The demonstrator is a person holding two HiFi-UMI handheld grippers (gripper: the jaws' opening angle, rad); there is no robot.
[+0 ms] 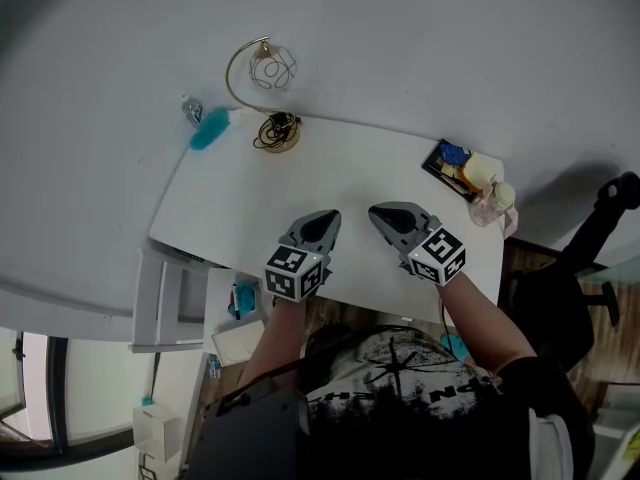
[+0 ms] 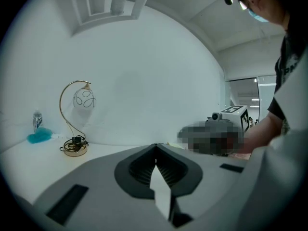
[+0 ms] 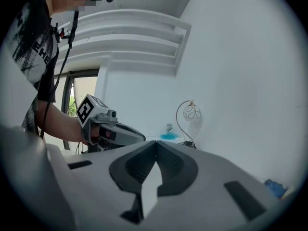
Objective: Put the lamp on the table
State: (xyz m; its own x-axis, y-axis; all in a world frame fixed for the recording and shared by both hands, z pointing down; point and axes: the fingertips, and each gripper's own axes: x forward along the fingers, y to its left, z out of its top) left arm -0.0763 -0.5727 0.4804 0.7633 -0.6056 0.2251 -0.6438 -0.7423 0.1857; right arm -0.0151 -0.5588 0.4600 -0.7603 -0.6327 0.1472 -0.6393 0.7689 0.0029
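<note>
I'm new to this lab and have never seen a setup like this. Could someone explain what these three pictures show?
There is no robot here. A person holds a pair of tongs in each hand, and each pair carries a cube with square markers and a small camera. The head view looks steeply down from the person's head onto a white table, with the left tongs and right tongs over its near part. The left gripper view and right gripper view come from the cameras riding on the tongs and look along the jaws. Both pairs are shut and hold nothing. At the table's far edge stands a gold arched lamp, with a blue duster beside it. A clear bottle sits at the right corner.
</note>
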